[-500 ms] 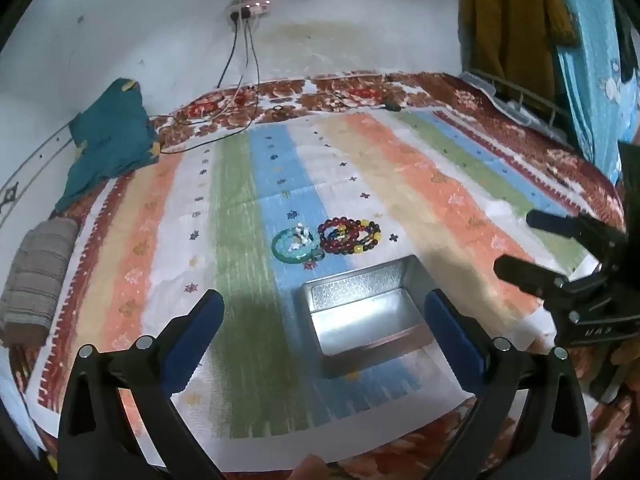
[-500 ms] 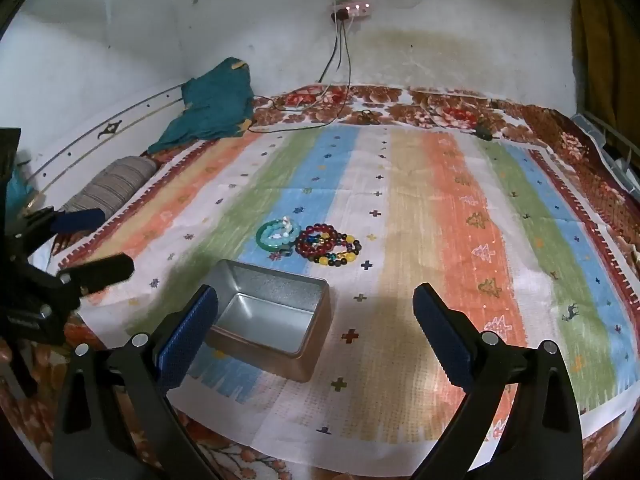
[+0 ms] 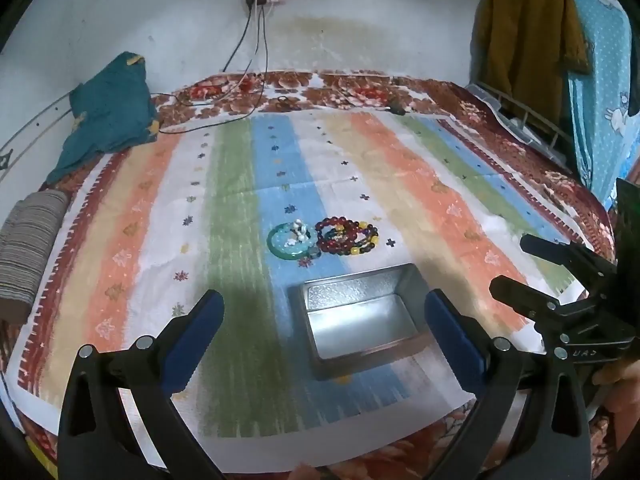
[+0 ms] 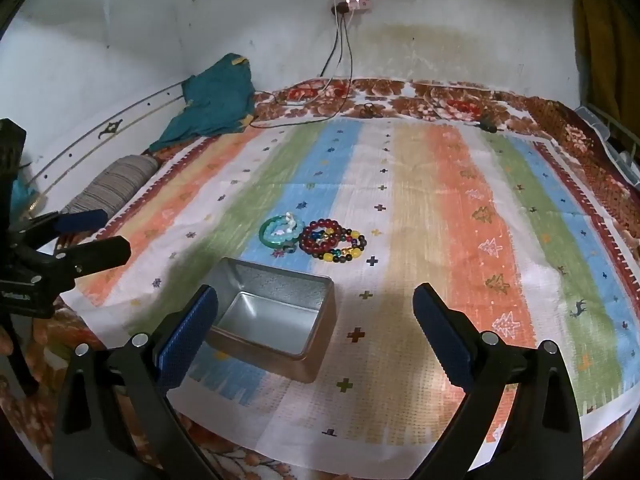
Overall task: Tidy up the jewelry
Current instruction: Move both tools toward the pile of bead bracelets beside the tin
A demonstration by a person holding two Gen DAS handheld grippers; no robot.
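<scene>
Two claws, left claw (image 3: 324, 320) and right claw (image 4: 316, 312), are hovering released, grasping nothing. Green jade bangle (image 3: 290, 242) and multicoloured beaded bracelets (image 3: 347, 236) are lying on the striped bedspread (image 3: 420, 184), just beyond the open silver metal tin (image 3: 360, 320), ahead of both.

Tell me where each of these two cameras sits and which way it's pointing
Left wrist: rides the left gripper, angled down over the striped cloth; right gripper and fingers at the right edge.
Right wrist: rides the right gripper, angled down likewise; left gripper at the left edge.
Shared: empty metal tin, green bangle, beaded bracelets.
</scene>
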